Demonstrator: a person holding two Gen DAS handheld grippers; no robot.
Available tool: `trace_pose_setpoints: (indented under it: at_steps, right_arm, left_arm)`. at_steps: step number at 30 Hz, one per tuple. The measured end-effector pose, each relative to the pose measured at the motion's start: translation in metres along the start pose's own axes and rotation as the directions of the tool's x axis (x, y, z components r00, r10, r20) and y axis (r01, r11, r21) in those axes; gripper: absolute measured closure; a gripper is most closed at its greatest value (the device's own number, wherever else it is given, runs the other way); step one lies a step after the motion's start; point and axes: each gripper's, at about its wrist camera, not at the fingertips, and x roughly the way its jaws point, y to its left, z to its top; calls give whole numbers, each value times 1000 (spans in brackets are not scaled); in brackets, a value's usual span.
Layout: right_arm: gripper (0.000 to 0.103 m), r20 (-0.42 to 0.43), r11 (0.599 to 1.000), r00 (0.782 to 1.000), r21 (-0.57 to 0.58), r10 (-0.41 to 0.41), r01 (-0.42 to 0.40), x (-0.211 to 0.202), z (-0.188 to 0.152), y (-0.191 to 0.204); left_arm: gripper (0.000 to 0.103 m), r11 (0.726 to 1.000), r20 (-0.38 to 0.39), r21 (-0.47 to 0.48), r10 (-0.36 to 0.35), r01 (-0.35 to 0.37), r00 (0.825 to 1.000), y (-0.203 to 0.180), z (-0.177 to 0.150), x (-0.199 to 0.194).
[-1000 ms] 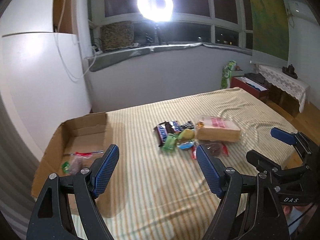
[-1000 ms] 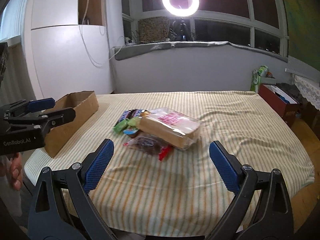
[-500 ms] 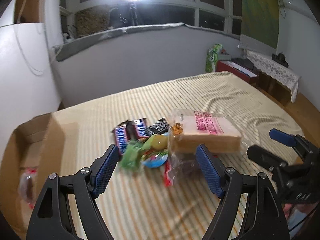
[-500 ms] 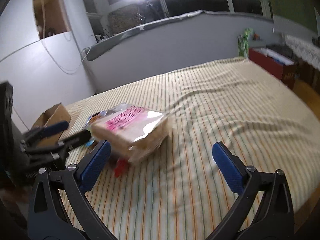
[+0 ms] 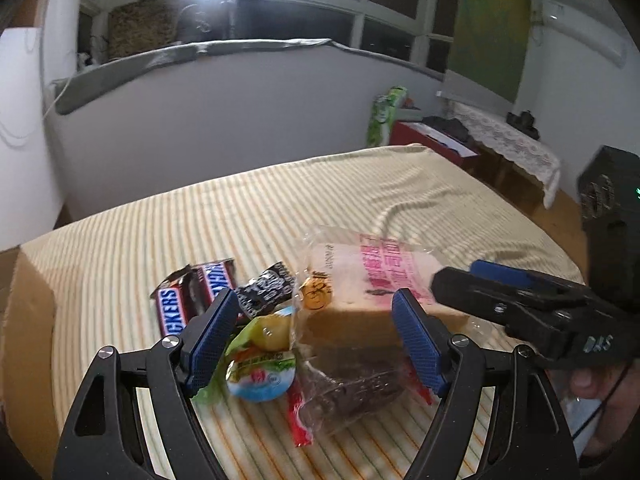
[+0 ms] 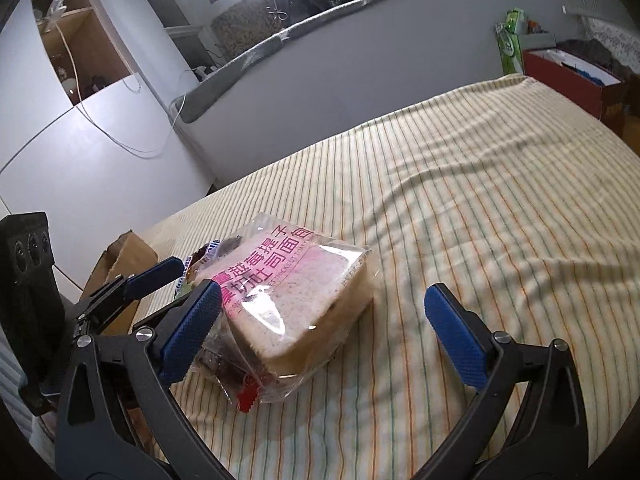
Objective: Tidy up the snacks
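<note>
In the left wrist view, the left gripper (image 5: 312,338) hangs over a heap of snacks on a bed covered with a striped bedspread (image 5: 280,216); its jaws stand apart with nothing clamped, and the blue pads (image 5: 210,336) frame the pile from either side. Between them lies a round, foil-lidded jelly cup (image 5: 260,378) at about 6 o'clock of the pile, with a yellow-green wrapped sweet (image 5: 272,330) just above it and a clear packet of dark snack with red ends (image 5: 352,390) toward 5 o'clock. At 10 o'clock of the heap sit two Snickers bars (image 5: 192,300) side by side, and a small black wrapper (image 5: 266,292) lies just to their right. A bagged loaf of sliced bread (image 5: 356,280) with pink print lies at 1 o'clock, resting partly on the dark packet. The right gripper (image 5: 512,296) reaches in from 3 o'clock, close to the bread, with a hand (image 5: 600,396) behind it. In the right wrist view, the right gripper (image 6: 324,332) has its jaws spread wide and empty; the bread bag (image 6: 296,296) lies just ahead of the left pad and overlaps the dark packet (image 6: 224,364). The left gripper (image 6: 132,292) shows at 9 o'clock, and behind it stands a cardboard box (image 6: 128,256) at the bed's edge. The striped bedspread (image 6: 480,208) fills the view from 12 to 4 o'clock.
</note>
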Motion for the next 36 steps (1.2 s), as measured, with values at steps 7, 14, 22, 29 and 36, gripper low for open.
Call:
trace_pose_setpoints:
  at_steps: [7,14,22,29,36]
  right_arm:
    - [7,-60,996,997,70,55,-51,20,7,-16]
    - [36,-80,996,994,38,79,-77,29,10,-18]
    - [42,-48,996,995,13,92,-91,8,13,-15]
    - [42,-36,996,995,28,91,-90,-2,8,-17]
    - [42,-14,994,995,31,102,-102,-16,9,-14]
  left_arm:
    - [24,999,-17,-6,-50,50,999,0,8,13]
    - [41,991,-48,25,-129,131,990,-8,5,24]
    - [42,994,0,75,-79,78,997,-19,4,13]
    - [44,993,32,114,-43,39,999,-33,5,3]
    - [44,993,30,118,-33,29,999,-39,3,0]
